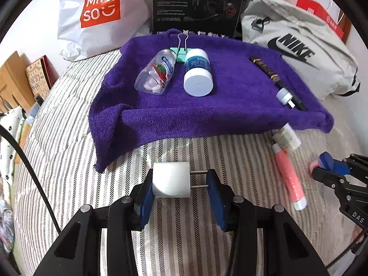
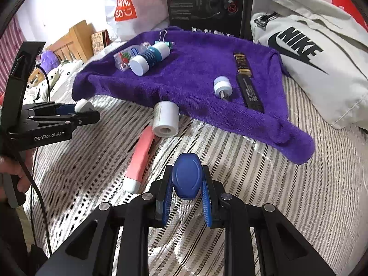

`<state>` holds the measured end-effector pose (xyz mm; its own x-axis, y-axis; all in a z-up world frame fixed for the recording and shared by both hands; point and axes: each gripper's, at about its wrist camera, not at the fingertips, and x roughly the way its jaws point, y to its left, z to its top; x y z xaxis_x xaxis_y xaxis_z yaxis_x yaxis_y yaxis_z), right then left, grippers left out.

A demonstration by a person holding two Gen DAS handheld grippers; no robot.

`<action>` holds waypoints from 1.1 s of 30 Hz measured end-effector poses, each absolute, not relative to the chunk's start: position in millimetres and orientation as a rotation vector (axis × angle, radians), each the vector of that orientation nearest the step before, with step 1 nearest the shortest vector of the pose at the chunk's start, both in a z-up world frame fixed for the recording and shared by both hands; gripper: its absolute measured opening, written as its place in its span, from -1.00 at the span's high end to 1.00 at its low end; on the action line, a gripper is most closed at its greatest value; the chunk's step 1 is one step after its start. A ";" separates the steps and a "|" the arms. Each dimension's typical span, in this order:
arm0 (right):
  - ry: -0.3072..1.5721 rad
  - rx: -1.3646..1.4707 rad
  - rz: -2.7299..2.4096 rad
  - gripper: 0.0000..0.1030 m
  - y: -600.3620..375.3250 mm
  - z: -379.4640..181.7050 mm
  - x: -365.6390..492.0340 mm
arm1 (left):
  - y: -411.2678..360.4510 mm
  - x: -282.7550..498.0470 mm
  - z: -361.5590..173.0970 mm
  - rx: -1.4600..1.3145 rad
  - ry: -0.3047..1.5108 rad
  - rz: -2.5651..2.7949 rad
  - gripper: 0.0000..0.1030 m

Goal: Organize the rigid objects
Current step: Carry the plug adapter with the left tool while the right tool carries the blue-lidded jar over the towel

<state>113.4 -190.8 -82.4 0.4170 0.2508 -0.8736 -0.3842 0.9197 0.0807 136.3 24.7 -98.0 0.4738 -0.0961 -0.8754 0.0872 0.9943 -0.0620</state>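
- Your left gripper (image 1: 179, 184) clamped a white plug adapter (image 1: 171, 179), prongs pointing right, above the striped bedcover (image 1: 69, 138).
- On the purple towel (image 1: 230, 96), a clear bottle (image 1: 156, 71) and a white jar (image 1: 197, 73) lay side by side near its far edge.
- A pink tube (image 1: 289, 177) lay off the towel's near right corner, beside your right gripper (image 1: 322, 168).

We see a purple towel (image 1: 207, 105) on a bedcover (image 1: 76, 151) with grey and white stripes in a herringbone pattern. A white plug (image 1: 171, 179) sits between blue pads (image 1: 147, 197). In the other view a blue oval cap (image 2: 186, 176) is between blue pads too. Near it lies a pink tube (image 2: 140, 161) with a white end. On the towel are a white and blue jar (image 1: 197, 72), a mint green clip (image 1: 181, 51) and a black stick (image 1: 279, 84).
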 end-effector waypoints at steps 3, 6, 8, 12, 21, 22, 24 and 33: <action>1.061 -0.118 0.412 0.56 -194.7 -75.4 114.3 | 25.5 134.1 -91.5 -0.008 1.066 -0.118 0.19; 1.054 -0.114 0.412 0.56 -198.1 -69.0 116.4 | 26.7 135.2 -85.4 -0.019 1.062 -0.124 0.19; 1.050 -0.104 0.416 0.56 -200.2 -64.4 119.0 | 27.3 137.8 -81.7 -0.024 1.065 -0.124 0.19; 1.035 -0.085 0.425 0.56 -202.1 -54.5 125.1 | 30.0 143.1 -73.3 -0.041 1.056 -0.132 0.19; 1.023 -0.047 0.451 0.56 -205.4 -39.3 150.2 | 38.5 162.5 -49.5 -0.060 1.020 -0.131 0.19; 1.021 -0.050 0.446 0.56 -205.2 -38.0 153.2 | 39.3 164.5 -47.6 -0.059 1.017 -0.131 0.19; 1.016 -0.049 0.443 0.56 -205.5 -35.7 162.5 | 41.3 172.5 -44.4 -0.058 1.014 -0.128 0.19; 1.020 -0.037 0.407 0.56 -208.5 -36.4 213.2 | 46.2 203.2 -49.6 -0.056 1.026 -0.121 0.19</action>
